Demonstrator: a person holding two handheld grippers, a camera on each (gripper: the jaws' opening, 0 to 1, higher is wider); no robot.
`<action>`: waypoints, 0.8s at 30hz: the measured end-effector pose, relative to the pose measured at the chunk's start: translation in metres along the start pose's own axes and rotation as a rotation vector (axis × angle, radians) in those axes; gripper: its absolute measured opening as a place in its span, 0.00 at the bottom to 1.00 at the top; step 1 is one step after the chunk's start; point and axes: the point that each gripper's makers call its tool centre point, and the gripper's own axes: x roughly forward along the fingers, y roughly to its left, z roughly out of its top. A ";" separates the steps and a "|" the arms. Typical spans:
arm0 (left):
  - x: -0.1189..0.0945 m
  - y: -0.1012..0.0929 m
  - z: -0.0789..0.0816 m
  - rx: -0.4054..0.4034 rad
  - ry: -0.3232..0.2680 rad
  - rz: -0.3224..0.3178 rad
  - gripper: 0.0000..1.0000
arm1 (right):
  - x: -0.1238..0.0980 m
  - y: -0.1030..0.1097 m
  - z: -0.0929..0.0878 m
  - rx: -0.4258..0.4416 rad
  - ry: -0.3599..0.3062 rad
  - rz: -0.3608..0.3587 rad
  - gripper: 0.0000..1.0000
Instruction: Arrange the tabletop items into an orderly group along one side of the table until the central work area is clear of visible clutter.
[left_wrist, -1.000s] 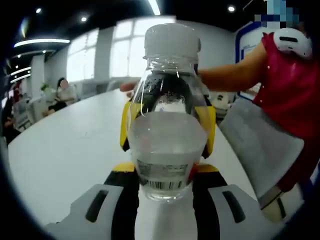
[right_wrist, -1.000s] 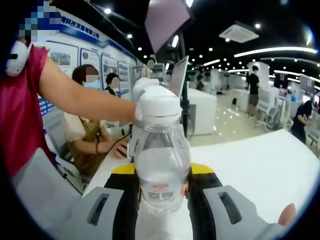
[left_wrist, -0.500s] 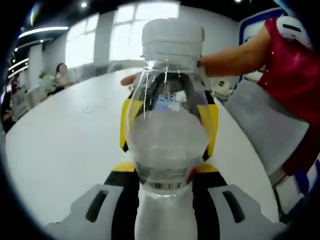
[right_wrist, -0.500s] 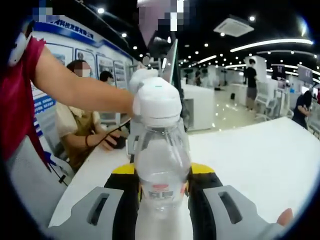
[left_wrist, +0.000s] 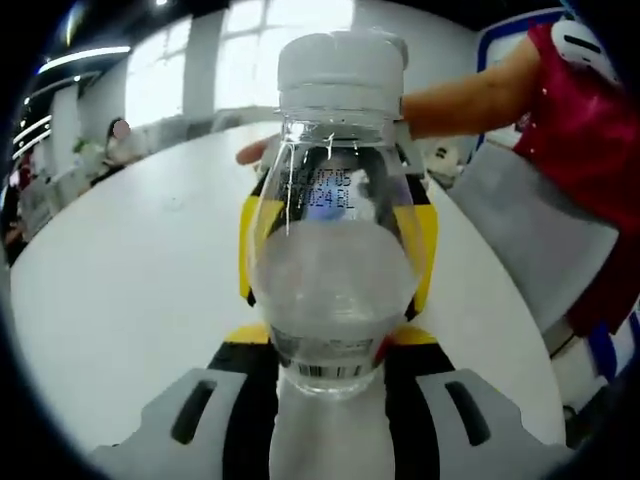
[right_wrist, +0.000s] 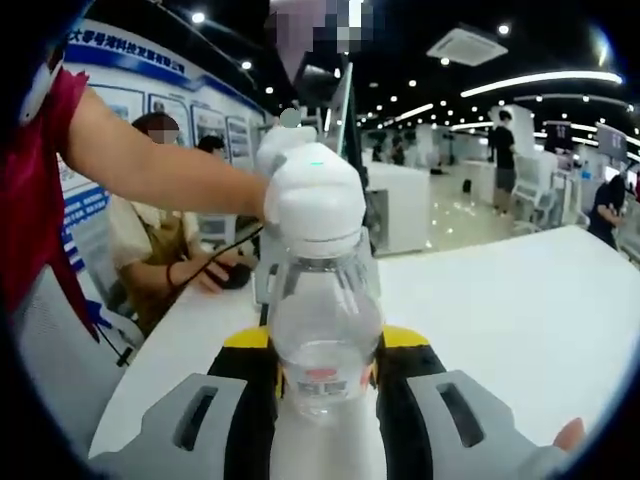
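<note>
A clear water bottle (left_wrist: 335, 270) with a white cap (left_wrist: 338, 65) stands upright between the yellow-tipped jaws of my left gripper (left_wrist: 337, 255), which is shut on it. My right gripper (right_wrist: 325, 345) is shut on a second clear bottle (right_wrist: 322, 310), also white-capped (right_wrist: 315, 200). Both bottles hang above the white table (left_wrist: 130, 280). A person's bare arm (right_wrist: 160, 165) reaches in from the left behind the right bottle's cap. That arm (left_wrist: 470, 95) crosses behind the left bottle's neck.
The person in a red top (left_wrist: 590, 130) stands close at the table's edge. Other people sit at a desk (right_wrist: 180, 270) beyond the table's far side. The white tabletop (right_wrist: 500, 310) stretches right. A fingertip (right_wrist: 570, 435) shows at the lower right.
Both views have tipped slightly, so more tabletop shows behind the bottles. The bottles stay held in the same place between the jaws.
</note>
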 end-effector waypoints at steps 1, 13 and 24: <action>0.000 0.001 0.000 -0.002 -0.001 0.003 0.38 | 0.000 0.000 0.000 0.002 -0.002 0.000 0.37; 0.007 -0.004 0.006 0.019 -0.039 0.014 0.39 | -0.004 0.000 -0.002 0.004 0.015 -0.002 0.38; 0.009 -0.005 0.006 0.026 -0.031 0.015 0.40 | -0.007 -0.001 -0.004 0.008 0.026 -0.010 0.39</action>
